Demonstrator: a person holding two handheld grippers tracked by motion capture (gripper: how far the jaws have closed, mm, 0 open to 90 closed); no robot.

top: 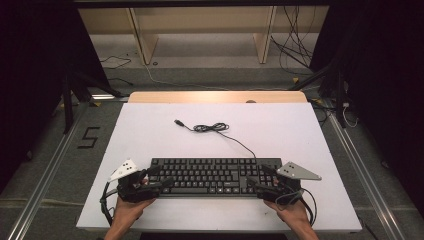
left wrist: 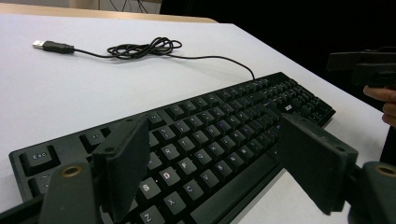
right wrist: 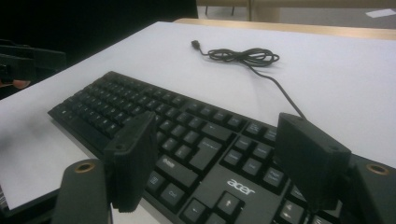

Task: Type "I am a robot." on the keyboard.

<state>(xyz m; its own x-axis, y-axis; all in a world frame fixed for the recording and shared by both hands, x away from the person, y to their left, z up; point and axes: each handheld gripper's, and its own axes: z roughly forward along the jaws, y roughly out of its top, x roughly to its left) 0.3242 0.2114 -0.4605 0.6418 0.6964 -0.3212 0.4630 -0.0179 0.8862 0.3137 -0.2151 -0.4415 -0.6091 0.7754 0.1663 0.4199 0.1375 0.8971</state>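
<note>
The left gripper's (left wrist: 212, 163) fingers (left wrist: 122, 163) are spreading wide over the left end of the black Acer keyboard (top: 215, 175), gripping nothing. The right gripper's (right wrist: 222, 161) fingers (right wrist: 310, 158) are gaping likewise over its right end. The keyboard is lying near the white worktop's (top: 150, 135) front edge, its USB cable (top: 212, 128) coiled behind.

We see a black keyboard (top: 215, 175) with white key legends and a black cable (top: 215, 128), on a white table (top: 150, 135) edged in pale wood; both grippers' jaws are black, their plates grey.
</note>
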